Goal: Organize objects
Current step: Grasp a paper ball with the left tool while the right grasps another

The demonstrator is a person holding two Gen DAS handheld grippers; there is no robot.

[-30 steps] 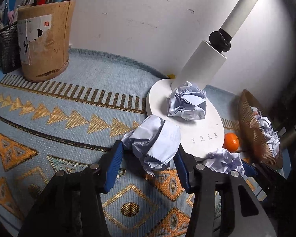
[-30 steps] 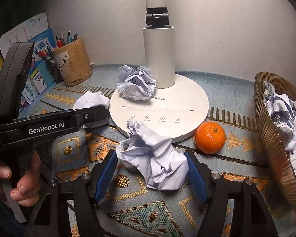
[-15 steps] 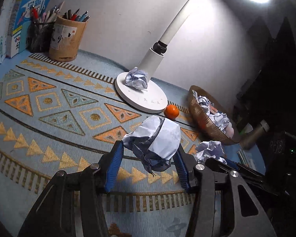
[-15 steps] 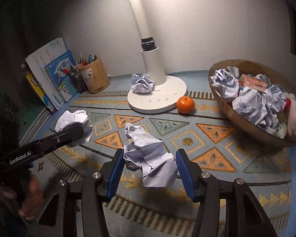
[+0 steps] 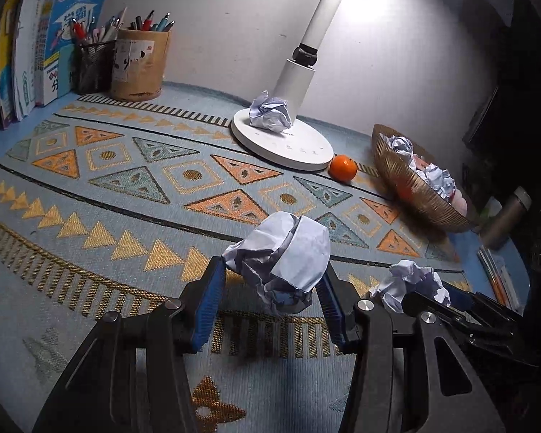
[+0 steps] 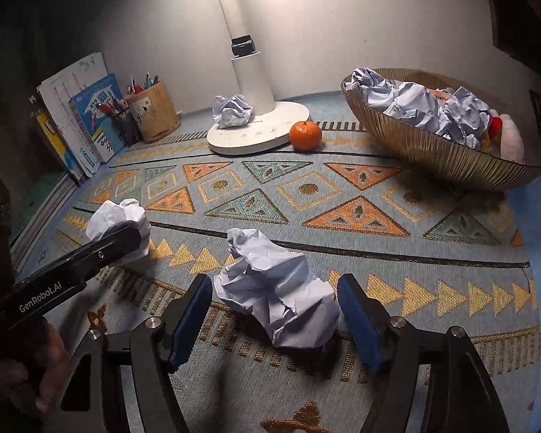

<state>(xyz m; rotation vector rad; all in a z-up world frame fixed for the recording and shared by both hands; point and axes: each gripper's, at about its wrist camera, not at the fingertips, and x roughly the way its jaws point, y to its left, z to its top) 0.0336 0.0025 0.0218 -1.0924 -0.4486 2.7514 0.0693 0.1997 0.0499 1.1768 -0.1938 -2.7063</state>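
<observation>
Loose crumpled paper balls: three [image 6: 277, 299], [image 6: 121, 225], [image 6: 232, 111]. More balled paper in basket [image 6: 432, 144], count unclear. One orange [image 6: 305, 136]. One lamp [image 6: 258, 133]. Two pen holders [image 5: 140, 63], [image 5: 93, 66]. Two grippers [image 5: 270, 306], [image 6: 274, 317].

A patterned blue mat [image 6: 306, 195] covers the desk, and along its back edge sit a pen cup [image 6: 155, 112], a white lamp base [image 6: 259, 133], a mandarin [image 6: 305, 136] and a golden basket [image 6: 432, 144], with one crumpled paper ball [image 6: 281, 299] near the front edge.
</observation>
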